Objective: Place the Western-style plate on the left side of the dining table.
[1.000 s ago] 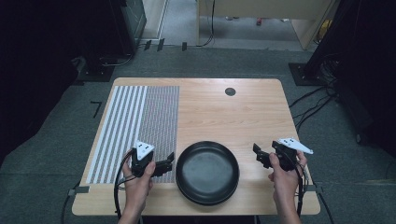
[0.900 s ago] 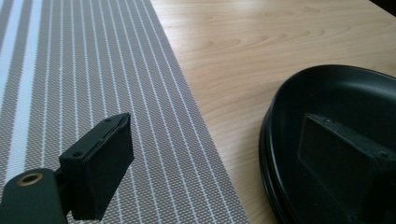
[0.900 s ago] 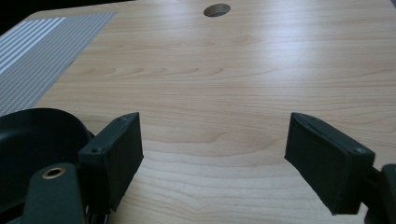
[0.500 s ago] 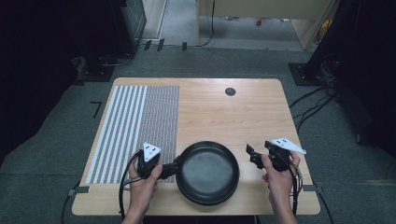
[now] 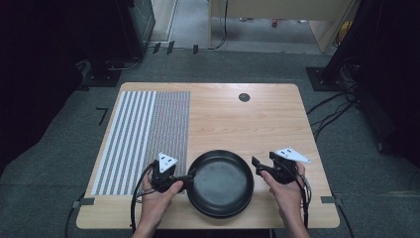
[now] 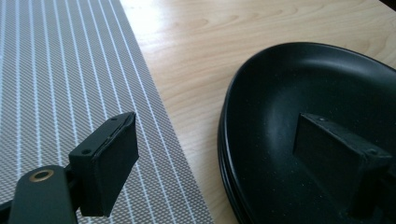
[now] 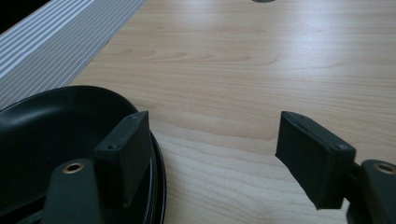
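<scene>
We see the far half of the table (image 5: 257, 119) bare, so our grippers can pass there freely; only a small dark round inset (image 5: 244, 97) sits near the far edge. The flat striped mat (image 5: 143, 134) on the left lies low and blocks nothing. The black pan (image 5: 220, 183), at the near edge between our hands, stands in the way of any crossing.

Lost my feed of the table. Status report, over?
Left gripper open, fingers straddling the black plates' left rim. Right gripper open at the right rim, closing. Nothing gripped. Nothing in the way.
</scene>
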Available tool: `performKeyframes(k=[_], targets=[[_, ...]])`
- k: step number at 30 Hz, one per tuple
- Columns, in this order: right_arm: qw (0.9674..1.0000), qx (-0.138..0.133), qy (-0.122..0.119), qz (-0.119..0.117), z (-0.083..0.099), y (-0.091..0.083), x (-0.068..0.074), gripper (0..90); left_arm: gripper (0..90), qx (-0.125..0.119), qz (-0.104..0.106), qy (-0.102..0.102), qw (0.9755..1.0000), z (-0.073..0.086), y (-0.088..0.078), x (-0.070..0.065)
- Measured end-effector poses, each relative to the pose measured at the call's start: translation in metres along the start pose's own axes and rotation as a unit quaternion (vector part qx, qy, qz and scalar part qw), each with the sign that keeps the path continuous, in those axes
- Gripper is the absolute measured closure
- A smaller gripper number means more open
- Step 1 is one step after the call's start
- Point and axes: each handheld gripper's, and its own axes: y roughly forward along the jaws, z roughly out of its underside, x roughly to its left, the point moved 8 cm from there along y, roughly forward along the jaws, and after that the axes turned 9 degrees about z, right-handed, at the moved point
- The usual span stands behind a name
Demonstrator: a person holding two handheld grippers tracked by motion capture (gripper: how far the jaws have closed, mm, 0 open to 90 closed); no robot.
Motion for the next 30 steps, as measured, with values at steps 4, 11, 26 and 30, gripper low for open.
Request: performKeyframes(k=[4,11,26,30], targets=[[0.9999,0.011,0.007,-0.005,0.003,0.004,0.005,32.2,21.2,0.009,-0.002,0.003,1.0000,0.002,0.003,-0.001],[0.9997,0.012,-0.014,-0.016,0.007,0.005,0.013,47.6,32.0,0.013,-0.007,0.000,0.9999,0.006,0.007,-0.003],[0.9963,0.051,0.011,-0.069,0.020,0.004,0.024,73.1,63.3,0.025,0.032,-0.013,0.9991,0.012,0.007,-0.005],[0.9934,0.069,0.019,-0.090,0.025,0.005,0.026,77.6,67.0,0.032,0.037,-0.017,0.9987,0.015,0.008,-0.003]])
